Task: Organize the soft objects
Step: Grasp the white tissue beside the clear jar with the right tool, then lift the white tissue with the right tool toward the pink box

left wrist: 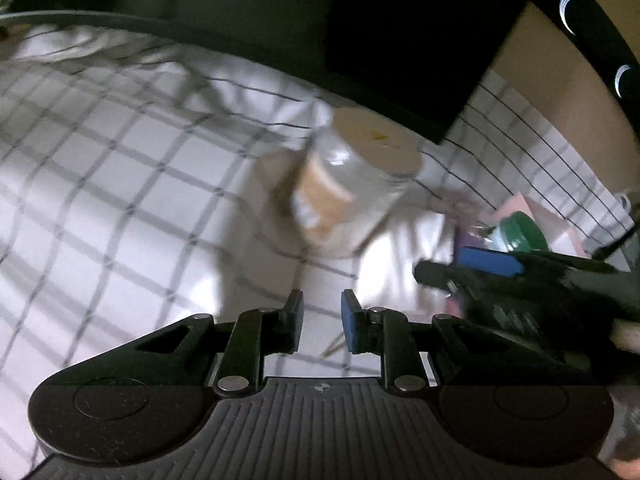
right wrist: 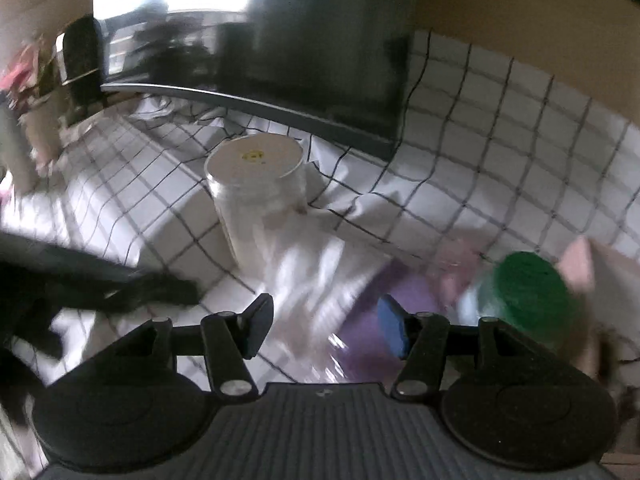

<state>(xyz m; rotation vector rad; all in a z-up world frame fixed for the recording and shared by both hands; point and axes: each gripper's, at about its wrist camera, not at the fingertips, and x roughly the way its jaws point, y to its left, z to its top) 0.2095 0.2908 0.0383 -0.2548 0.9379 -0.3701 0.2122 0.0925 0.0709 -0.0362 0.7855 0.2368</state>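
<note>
A clear jar with a pale lid [left wrist: 356, 176] [right wrist: 260, 196] stands on a white checked cloth [left wrist: 100, 184] [right wrist: 500, 160]. A shiny see-through wrapper [right wrist: 312, 276] and a purple soft packet [right wrist: 372, 320] lie in front of my right gripper [right wrist: 326, 326], which is open and empty above them. A green-lidded container [right wrist: 528, 300] [left wrist: 520, 232] sits at the right beside pink items [right wrist: 580, 264]. My left gripper [left wrist: 322, 322] is open with a narrow gap, empty, above the cloth short of the jar. The right gripper shows in the left wrist view [left wrist: 500, 272].
A dark monitor [right wrist: 320, 52] [left wrist: 400, 60] stands behind the jar on the cloth. A tan wall [right wrist: 520, 20] lies behind. Blurred pink flowers [right wrist: 24, 72] and a dark chair [right wrist: 80, 64] are at the far left. Both views are motion-blurred.
</note>
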